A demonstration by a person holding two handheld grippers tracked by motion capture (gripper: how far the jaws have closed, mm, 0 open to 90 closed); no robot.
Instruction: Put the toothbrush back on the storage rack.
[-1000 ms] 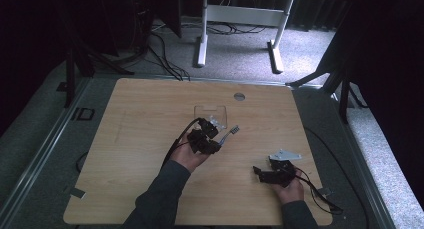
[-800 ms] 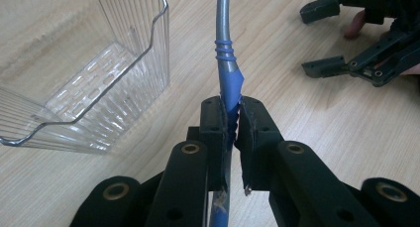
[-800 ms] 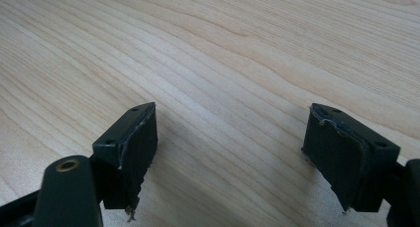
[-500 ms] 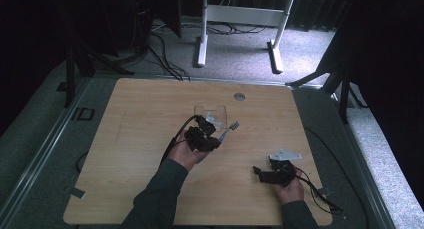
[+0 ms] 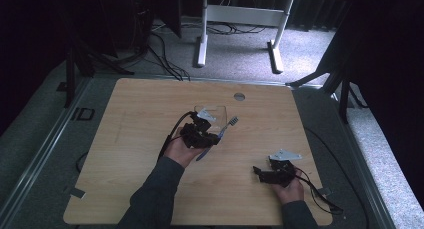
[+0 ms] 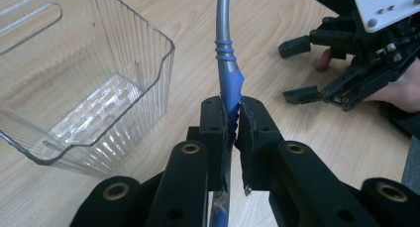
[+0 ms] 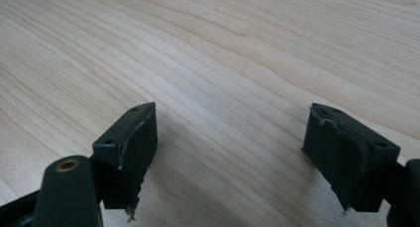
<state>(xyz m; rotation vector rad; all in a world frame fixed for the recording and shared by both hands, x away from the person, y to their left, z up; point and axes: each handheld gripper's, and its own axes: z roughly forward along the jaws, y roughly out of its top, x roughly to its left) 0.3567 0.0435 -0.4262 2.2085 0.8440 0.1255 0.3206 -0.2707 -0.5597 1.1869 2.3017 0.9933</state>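
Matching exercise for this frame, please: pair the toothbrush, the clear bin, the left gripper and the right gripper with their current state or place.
1. toothbrush
2. clear bin
3. left gripper
4. right gripper

a. jaws apart, nothing between them
b. empty, standing on the table
c. clamped by its blue handle
d. jaws shut on a handle

Pairs: 1-c, 2-b, 3-d, 4-a

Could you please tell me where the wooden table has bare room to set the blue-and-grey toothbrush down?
The wooden table lies bare left of the clear ribbed plastic bin, and along its near edge. It is crowded at the centre, where the left gripper holds the blue-and-grey toothbrush beside that bin.
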